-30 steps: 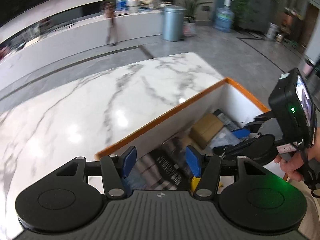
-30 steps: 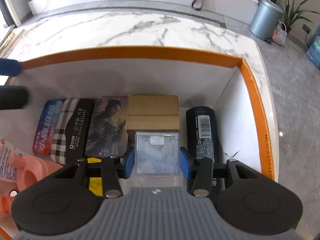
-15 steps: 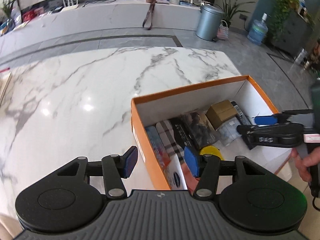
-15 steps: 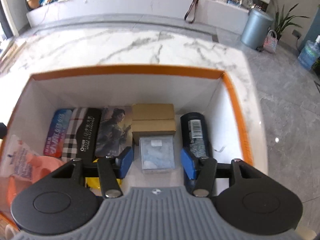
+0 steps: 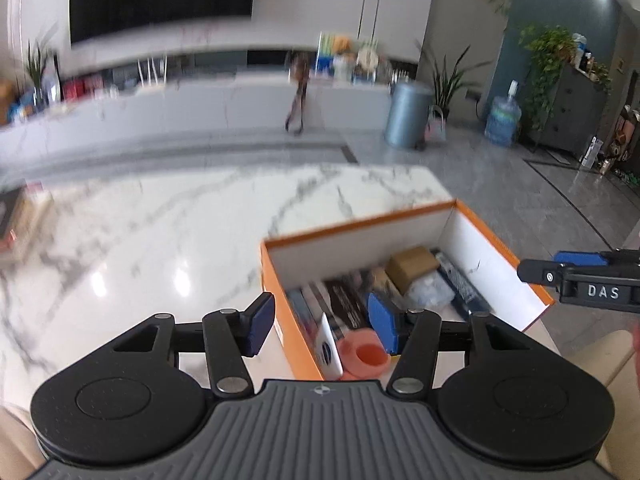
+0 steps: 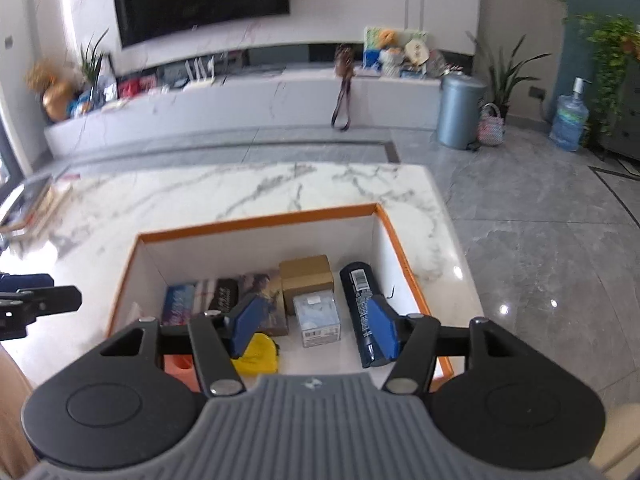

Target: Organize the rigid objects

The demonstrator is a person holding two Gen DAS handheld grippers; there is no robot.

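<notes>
An orange-rimmed white box [image 6: 256, 222] stands on the marble table [image 6: 240, 192] and holds packed items: a clear plastic case [image 6: 316, 318], a brown carton [image 6: 306, 276], a dark blue bottle [image 6: 360, 304], a picture card box [image 6: 266, 296], a yellow item [image 6: 258, 354] and a pink cup [image 5: 366, 354]. My right gripper [image 6: 314, 326] is open and empty, raised above the box's near side. My left gripper [image 5: 322, 322] is open and empty above the box's left near corner [image 5: 280, 312]. The right gripper also shows in the left wrist view [image 5: 576, 268].
Books or trays [image 6: 28, 204] lie at the table's far left edge. Beyond the table are a grey floor, a long white counter [image 6: 240, 100], a grey bin [image 6: 460, 110], plants and a water jug [image 6: 568, 120].
My right gripper opened, left the clear plastic case in the box and rose back. My left gripper also pulled up and away from the box.
</notes>
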